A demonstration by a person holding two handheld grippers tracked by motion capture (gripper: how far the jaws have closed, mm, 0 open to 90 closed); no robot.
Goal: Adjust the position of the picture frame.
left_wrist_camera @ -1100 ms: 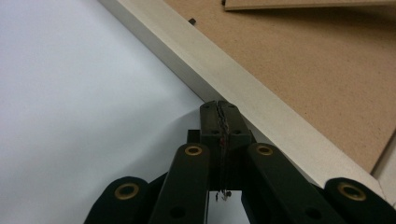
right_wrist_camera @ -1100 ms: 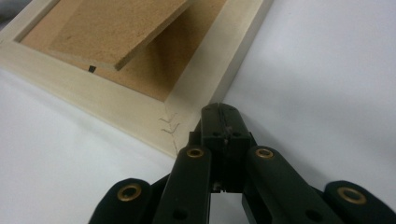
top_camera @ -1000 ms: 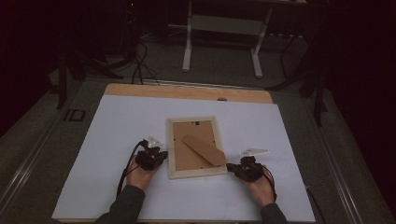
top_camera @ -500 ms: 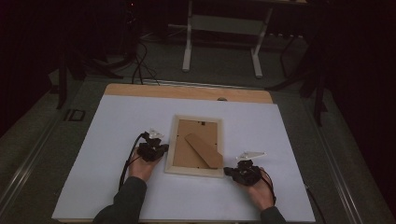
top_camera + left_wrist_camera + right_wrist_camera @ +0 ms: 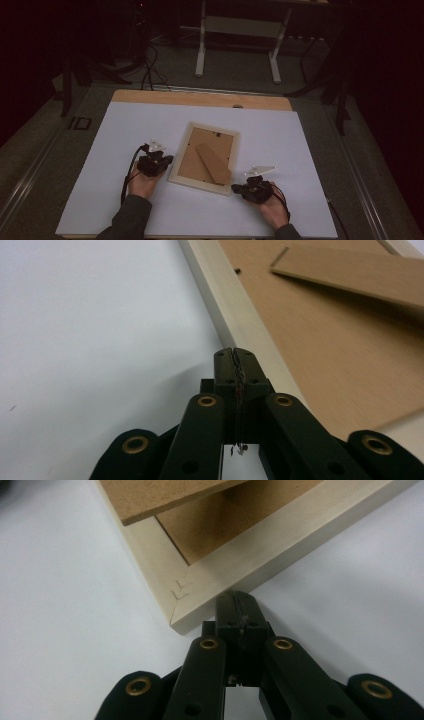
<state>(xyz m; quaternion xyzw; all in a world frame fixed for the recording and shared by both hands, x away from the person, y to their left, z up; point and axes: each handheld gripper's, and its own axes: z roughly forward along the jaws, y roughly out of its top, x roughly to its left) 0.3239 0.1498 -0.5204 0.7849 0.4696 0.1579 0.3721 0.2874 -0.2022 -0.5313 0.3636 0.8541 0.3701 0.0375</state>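
Observation:
A pale wooden picture frame lies face down on the white table top, turned a little clockwise, its brown backing board and stand flap facing up. My left gripper is shut, its tip against the frame's left rail. My right gripper is shut too, its tip touching the frame's near right corner. In the right gripper view the backing board and the raised flap sit just beyond that corner. Neither pair of jaws holds anything.
The white sheet covers a wooden table whose bare strip shows at the far edge. Dark floor, cables and the legs of a white stand lie beyond the table.
The frame has turned clockwise and slid a little to the right. The left gripper moved right and away from me with its left rail; the right gripper moved toward the near right corner.

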